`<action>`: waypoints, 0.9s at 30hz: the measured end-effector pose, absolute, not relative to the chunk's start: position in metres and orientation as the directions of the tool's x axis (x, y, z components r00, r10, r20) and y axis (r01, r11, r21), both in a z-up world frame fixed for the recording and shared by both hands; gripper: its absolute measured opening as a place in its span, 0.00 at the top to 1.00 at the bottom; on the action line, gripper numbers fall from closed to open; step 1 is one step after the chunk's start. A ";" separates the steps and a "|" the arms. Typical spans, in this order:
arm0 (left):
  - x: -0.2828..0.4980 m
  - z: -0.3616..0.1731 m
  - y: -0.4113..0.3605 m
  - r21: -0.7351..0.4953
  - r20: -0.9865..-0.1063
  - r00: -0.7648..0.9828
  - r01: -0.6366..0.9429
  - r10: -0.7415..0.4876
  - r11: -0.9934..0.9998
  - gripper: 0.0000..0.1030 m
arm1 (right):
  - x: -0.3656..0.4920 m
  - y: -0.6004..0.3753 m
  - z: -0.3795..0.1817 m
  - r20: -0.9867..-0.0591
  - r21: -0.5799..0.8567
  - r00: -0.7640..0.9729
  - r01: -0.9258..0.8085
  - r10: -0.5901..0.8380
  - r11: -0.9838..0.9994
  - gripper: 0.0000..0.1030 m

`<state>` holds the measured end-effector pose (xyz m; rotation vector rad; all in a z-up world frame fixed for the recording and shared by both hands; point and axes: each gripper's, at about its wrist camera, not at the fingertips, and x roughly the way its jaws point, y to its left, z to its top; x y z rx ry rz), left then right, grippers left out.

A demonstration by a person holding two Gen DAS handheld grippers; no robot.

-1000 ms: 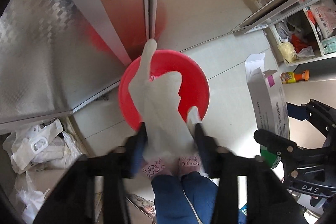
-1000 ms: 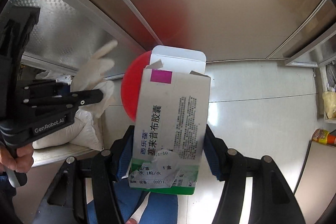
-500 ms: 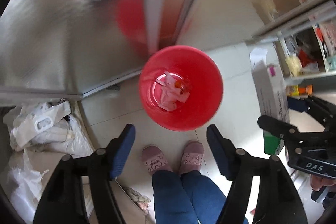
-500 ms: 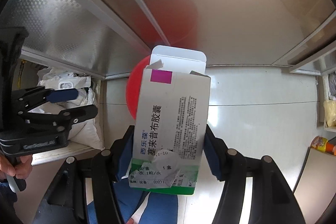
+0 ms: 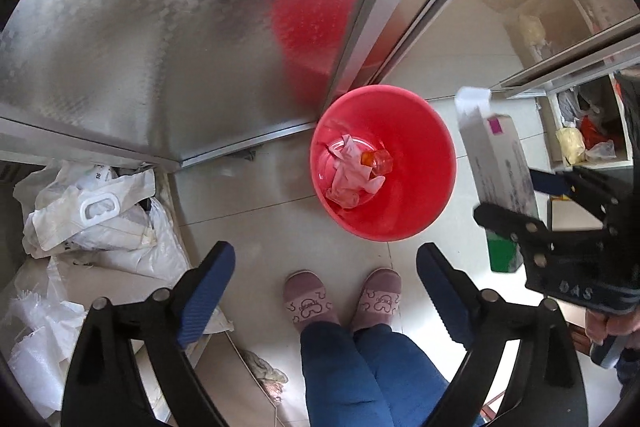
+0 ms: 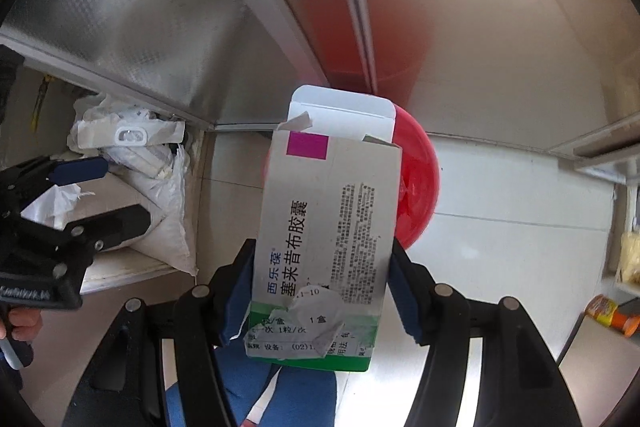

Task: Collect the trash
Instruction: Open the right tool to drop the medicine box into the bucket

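Red plastic, round and wide-mouthed, the waste bin (image 5: pixel 383 163) stands on the pale tiled floor (image 5: pixel 260 223) against the foot of a patterned steel cabinet (image 5: pixel 160 27), just ahead of the person's pink slippers (image 5: pixel 310 297). At its bottom lie a crumpled whitish disposable glove (image 5: pixel 350 173) and a small orange scrap (image 5: pixel 376 159). The left gripper (image 5: pixel 326 291) points straight down with its blue-padded jaws just opened to a wide spread and nothing between them, so its piece appears delivered.

The right gripper (image 6: pixel 320 287) pinches a torn white-and-green cardboard medicine box (image 6: pixel 326 235) by its two long sides near the lower end, open flap pointing away. In the right wrist view the box covers most of the bin (image 6: pixel 418 187); in the left wrist view the box (image 5: pixel 498 163) hangs beside the rim, not yet over the mouth.

The step in hand looks like dropping this box. To do it well, carry it across until its far end is clearly above the middle of the bin, keep it pointing downward, and only then spread the jaws. The box is light and long; released over the rim it could tip out onto the floor. Keeping the idle left gripper aside avoids a knock.
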<state>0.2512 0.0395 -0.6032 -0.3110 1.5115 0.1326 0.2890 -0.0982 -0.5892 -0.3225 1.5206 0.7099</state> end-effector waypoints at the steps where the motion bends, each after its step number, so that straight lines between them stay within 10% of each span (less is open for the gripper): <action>1: 0.250 -0.603 0.041 -0.118 -0.992 0.064 -0.277 -0.104 0.954 0.08 | 0.288 -0.095 -0.590 -0.971 0.230 -0.090 -0.603 0.221 0.764 0.42; 9: 0.238 -0.594 0.055 -0.141 -0.989 0.086 -0.308 -0.120 0.941 0.00 | 0.290 -0.094 -0.586 -0.977 0.202 -0.072 -0.622 0.202 0.757 0.10; 27: 0.203 -0.401 0.044 -0.161 -0.979 0.174 -0.343 -0.106 0.926 0.00 | 0.253 -0.116 -0.415 -0.983 0.146 -0.007 -0.635 0.183 0.759 0.00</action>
